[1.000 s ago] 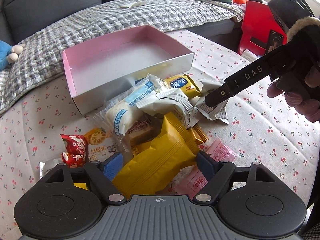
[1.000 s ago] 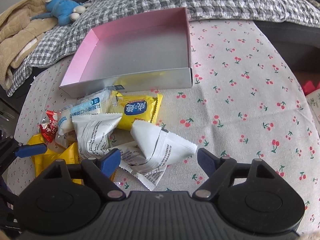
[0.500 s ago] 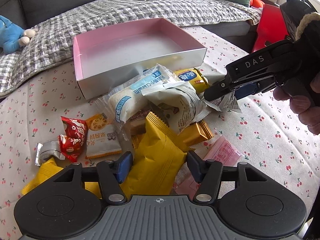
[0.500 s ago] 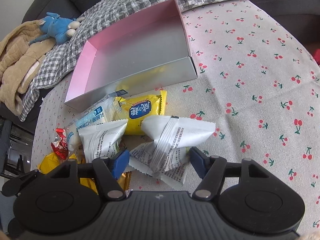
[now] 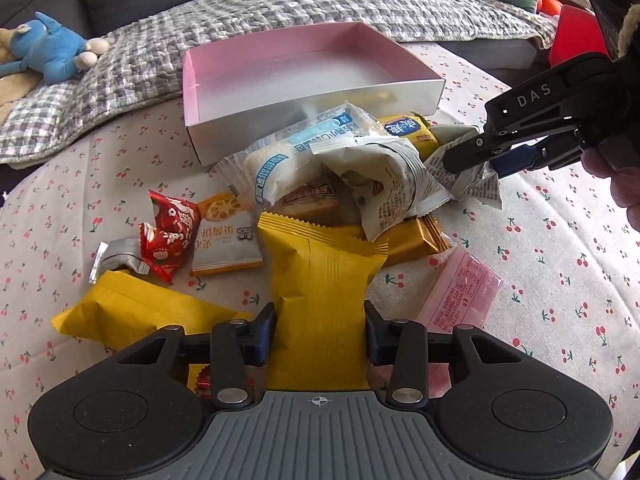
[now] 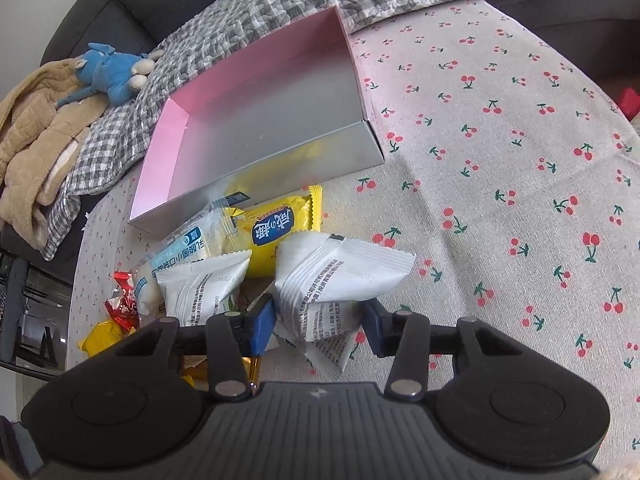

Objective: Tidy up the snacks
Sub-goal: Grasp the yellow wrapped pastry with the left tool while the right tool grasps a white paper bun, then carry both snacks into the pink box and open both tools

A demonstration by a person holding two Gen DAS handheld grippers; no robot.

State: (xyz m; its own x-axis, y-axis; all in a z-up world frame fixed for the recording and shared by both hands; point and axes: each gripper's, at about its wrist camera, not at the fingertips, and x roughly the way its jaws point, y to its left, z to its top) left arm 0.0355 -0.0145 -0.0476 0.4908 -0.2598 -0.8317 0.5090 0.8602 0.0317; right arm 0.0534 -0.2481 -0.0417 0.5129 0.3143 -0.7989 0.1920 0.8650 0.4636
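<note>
Both jaws gripping packets, box not yet filled.

My left gripper is clenched on a yellow bag; my right gripper grasps a white packet. The pink box sits at 12 o'clock: next, lift and carry over its wall.

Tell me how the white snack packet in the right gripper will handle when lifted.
The white packet looks puffy and crinkled, so probably light and floppy. Its film looks smooth, so it may slip between the right hand-held gripper's pads. It overlaps a second white wrapper, which might drag along.
</note>
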